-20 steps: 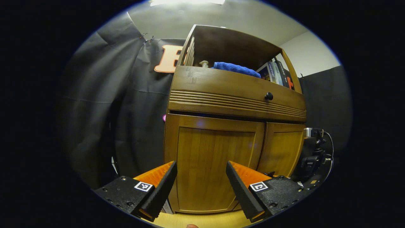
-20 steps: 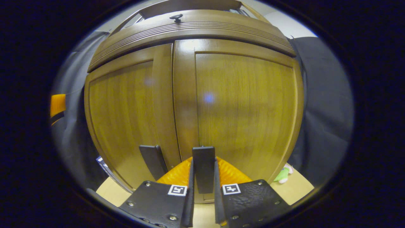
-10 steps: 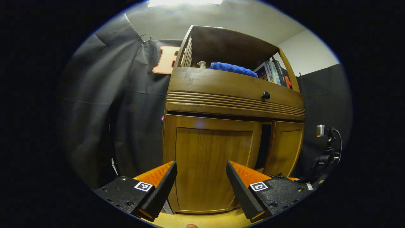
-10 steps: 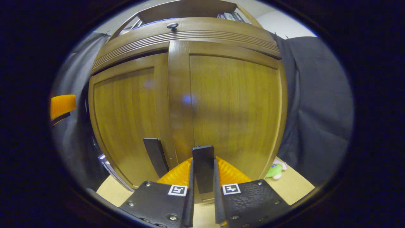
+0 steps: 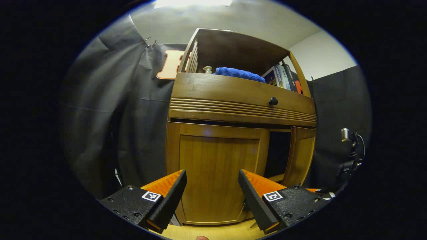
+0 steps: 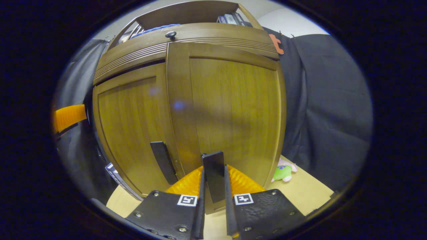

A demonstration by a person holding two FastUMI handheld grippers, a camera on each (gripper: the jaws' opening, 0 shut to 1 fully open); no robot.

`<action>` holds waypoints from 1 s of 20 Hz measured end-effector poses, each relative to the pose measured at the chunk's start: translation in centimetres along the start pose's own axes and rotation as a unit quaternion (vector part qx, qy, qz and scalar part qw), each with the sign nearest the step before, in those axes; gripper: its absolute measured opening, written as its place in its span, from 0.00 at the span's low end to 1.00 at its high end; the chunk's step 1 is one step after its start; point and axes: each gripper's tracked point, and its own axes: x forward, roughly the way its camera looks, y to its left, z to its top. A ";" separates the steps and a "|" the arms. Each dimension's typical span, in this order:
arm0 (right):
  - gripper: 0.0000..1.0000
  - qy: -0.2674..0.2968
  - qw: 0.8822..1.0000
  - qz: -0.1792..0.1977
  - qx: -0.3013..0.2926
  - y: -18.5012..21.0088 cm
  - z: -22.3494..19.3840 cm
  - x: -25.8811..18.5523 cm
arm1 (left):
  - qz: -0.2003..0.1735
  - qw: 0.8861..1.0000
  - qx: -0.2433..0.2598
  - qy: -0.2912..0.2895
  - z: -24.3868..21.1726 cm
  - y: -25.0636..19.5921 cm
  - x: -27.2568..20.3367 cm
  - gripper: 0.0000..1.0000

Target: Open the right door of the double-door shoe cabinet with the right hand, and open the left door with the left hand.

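The wooden shoe cabinet stands in front of me. In the left gripper view its left door is closed, and the right door is swung partly out, leaving a dark gap between them. My left gripper hangs open, short of the left door and touching nothing. In the right gripper view, the right gripper is shut on the flat black handle of the right door. The left door's black handle stands free beside it.
A drawer with a black knob runs above the doors. On the open shelf lie a blue towel and books. A green plush toy lies on the light wooden floor right of the cabinet. Black cloth hangs on both sides.
The right door has swung outward from closed to partly open, pulled by the right gripper on its handle. The left gripper has stayed open and drifted slightly.
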 end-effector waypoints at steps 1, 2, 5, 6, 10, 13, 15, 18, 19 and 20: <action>0.18 0.003 1.000 0.001 0.000 -0.1 0.0 0.0 | -0.004 1.000 0.000 -0.001 0.0 -0.2 0.0 0.95; 0.18 0.005 1.000 0.001 -0.001 -0.4 -0.2 0.1 | -0.007 1.000 -0.001 -0.002 0.0 -0.5 0.0 0.95; 0.18 0.004 1.000 -0.010 -0.001 -1.1 -0.3 -0.9 | -0.019 1.000 0.000 -0.003 0.0 -1.5 0.0 0.95; 0.18 0.004 1.000 -0.014 0.000 -1.4 -0.4 -1.3 | -0.022 1.000 0.001 -0.002 0.0 -1.7 0.0 0.95; 0.17 0.002 1.000 -0.028 -0.005 -2.8 -0.7 -3.1 | -0.031 0.999 0.002 -0.005 -0.1 -2.5 0.0 0.95; 0.17 0.000 0.999 -0.045 -0.004 -3.9 -0.7 -4.1 | -0.039 0.999 -0.001 0.001 -0.6 -3.2 -0.1 0.92; 0.17 -0.002 0.998 -0.059 -0.009 -4.9 -0.7 -4.8 | -0.043 0.999 -0.001 0.002 -0.8 -3.5 -0.2 0.92; 0.17 -0.004 0.997 -0.077 -0.015 -6.5 -0.8 -6.1 | -0.050 0.999 -0.001 0.006 -1.1 -4.3 -0.1 0.92; 0.17 -0.006 0.996 -0.083 -0.013 -7.1 -0.7 -6.5 | -0.053 0.999 -0.002 0.007 -1.1 -4.5 -0.1 0.92; 0.17 -0.006 0.996 -0.089 -0.012 -7.9 -0.8 -6.8 | -0.055 0.998 -0.003 0.007 -1.2 -4.8 -0.1 0.92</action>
